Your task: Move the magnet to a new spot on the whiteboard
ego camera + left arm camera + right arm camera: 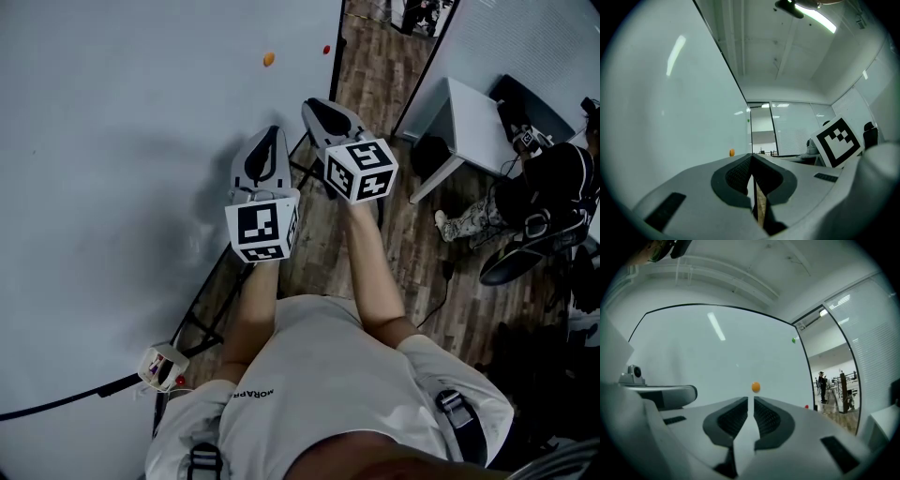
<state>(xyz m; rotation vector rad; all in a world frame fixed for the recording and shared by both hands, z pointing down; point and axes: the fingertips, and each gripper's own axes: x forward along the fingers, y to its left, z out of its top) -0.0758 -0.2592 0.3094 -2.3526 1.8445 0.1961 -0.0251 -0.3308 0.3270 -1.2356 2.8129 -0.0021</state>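
Observation:
A small orange magnet (269,58) sticks to the whiteboard (112,141) near its right edge, with a red magnet (326,49) a little further right. Both grippers are held in front of the board, short of the orange magnet. My left gripper (267,133) has its jaws together with nothing in them (751,155); the orange magnet (731,152) shows just left of its tips. My right gripper (314,105) is shut but for a thin slit, also with nothing in it (750,399). The orange magnet (755,387) sits straight ahead, just above its tips. A green magnet (793,340) is higher up.
The board's black stand legs (202,328) reach out over the wood floor below it. A small white device (161,366) with a cable hangs at the board's lower edge. A white table (469,117) and a seated person (553,187) are to the right.

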